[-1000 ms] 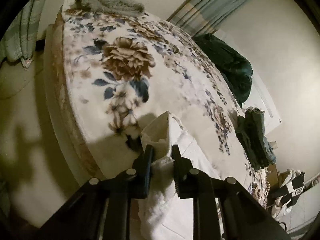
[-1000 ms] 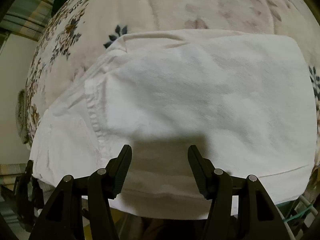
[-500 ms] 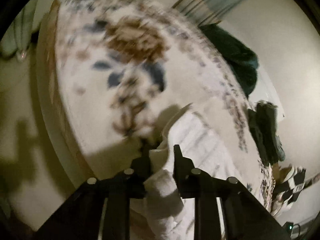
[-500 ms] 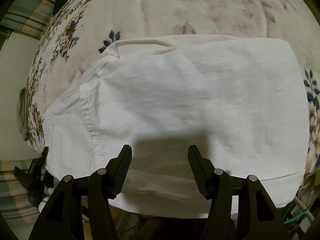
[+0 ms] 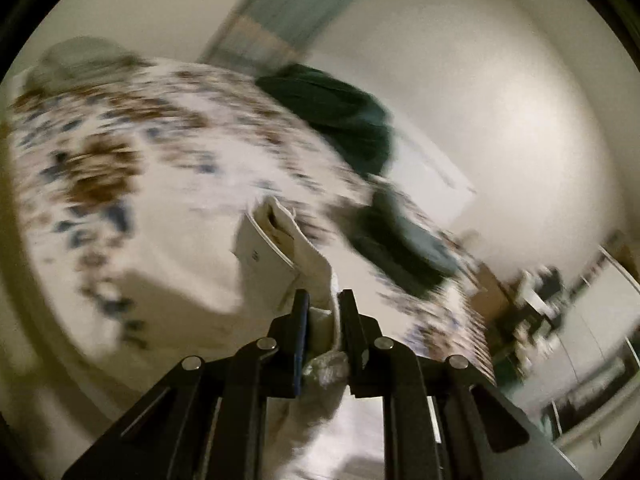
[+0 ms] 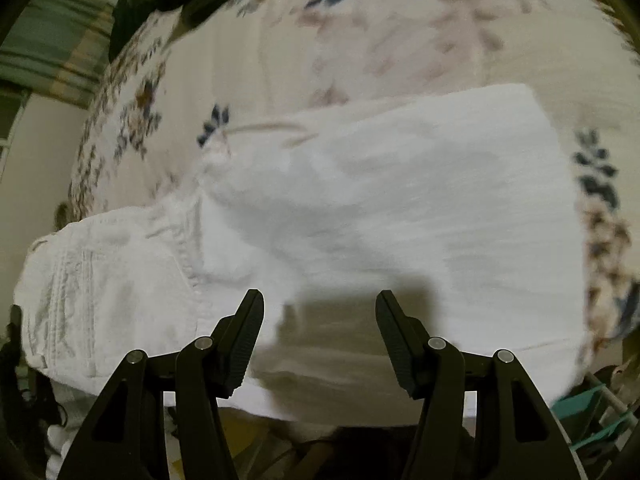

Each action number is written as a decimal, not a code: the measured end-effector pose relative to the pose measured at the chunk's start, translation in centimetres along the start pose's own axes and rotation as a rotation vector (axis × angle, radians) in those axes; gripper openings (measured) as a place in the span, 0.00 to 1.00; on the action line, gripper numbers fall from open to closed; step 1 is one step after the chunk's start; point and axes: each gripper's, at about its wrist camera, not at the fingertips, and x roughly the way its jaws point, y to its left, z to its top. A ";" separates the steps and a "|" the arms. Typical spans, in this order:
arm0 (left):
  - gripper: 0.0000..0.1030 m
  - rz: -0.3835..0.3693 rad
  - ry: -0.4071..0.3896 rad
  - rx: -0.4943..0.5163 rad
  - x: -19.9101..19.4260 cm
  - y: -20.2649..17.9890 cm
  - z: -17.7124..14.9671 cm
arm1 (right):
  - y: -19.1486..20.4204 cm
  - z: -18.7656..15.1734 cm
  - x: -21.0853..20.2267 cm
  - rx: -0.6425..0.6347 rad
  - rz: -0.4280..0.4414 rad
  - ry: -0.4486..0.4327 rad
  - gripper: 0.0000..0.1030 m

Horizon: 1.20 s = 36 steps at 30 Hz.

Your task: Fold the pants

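Note:
The white pants [image 6: 380, 208] lie spread on a floral bed cover [image 6: 360, 40], waistband end at the left. My left gripper [image 5: 323, 300] is shut on the waistband end of the white pants [image 5: 280, 252] and holds it lifted above the bed; the view is blurred by motion. My right gripper [image 6: 320, 308] is open and empty, hovering over the near edge of the pants, touching nothing. The left gripper's dark shape shows at the far left of the right wrist view [image 6: 16, 340].
The floral bed cover [image 5: 140, 160] fills the left wrist view. A dark green garment [image 5: 340, 120] and a darker clothes pile [image 5: 400, 240] lie near the bed's far edge. A grey towel [image 5: 80, 60] lies at the far end. Cluttered items [image 5: 540, 300] stand beside the bed.
My left gripper has lifted and swung the held waistband end up and over, tilting its view toward the wall. The pants' left end has risen. My right gripper stays open, nearly still.

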 end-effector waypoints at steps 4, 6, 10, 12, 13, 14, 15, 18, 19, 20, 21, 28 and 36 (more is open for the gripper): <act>0.12 -0.166 0.104 0.081 2.1 -7.4 -3.5 | -3.8 0.1 -3.9 0.049 -0.017 -0.049 0.60; 0.12 -0.245 0.223 0.095 5.1 -11.5 -7.7 | -6.3 0.2 -5.5 0.063 -0.043 -0.066 0.60; 0.02 -0.316 0.432 0.156 10.4 -17.0 -15.1 | -12.5 0.5 -8.3 0.083 -0.142 -0.066 0.60; 0.02 -0.293 0.581 0.160 12.9 -19.2 -18.2 | -15.6 0.7 -9.7 0.104 -0.169 -0.050 0.60; 0.04 -0.269 0.618 0.159 13.4 -19.6 -18.6 | -16.4 0.9 -10.2 0.105 -0.172 -0.047 0.60; 0.09 -0.206 0.665 0.165 14.0 -19.9 -19.0 | -17.0 1.0 -10.7 0.103 -0.161 -0.046 0.60; 0.14 -0.166 0.689 0.165 14.4 -19.8 -18.9 | -17.3 1.1 -11.0 0.101 -0.146 -0.046 0.60; 0.66 -0.068 0.664 0.177 14.3 -17.6 -16.7 | -17.4 1.9 -10.9 0.096 -0.035 -0.026 0.61; 0.82 -0.039 0.649 0.185 13.9 -16.7 -16.2 | -16.6 2.3 -10.3 0.094 0.029 -0.011 0.61; 0.84 0.030 0.617 0.202 13.6 -15.2 -14.6 | -15.6 2.7 -9.6 0.082 0.078 -0.003 0.61; 0.84 0.094 0.596 0.218 13.3 -13.8 -13.8 | -14.3 2.8 -8.9 0.067 0.111 0.004 0.62; 0.84 0.544 0.598 0.296 13.7 -4.1 -10.4 | -7.8 5.9 0.6 -0.001 0.188 0.068 0.66; 0.84 0.619 0.565 0.265 14.0 -1.0 -7.5 | -4.2 4.8 1.2 -0.044 0.091 -0.037 0.24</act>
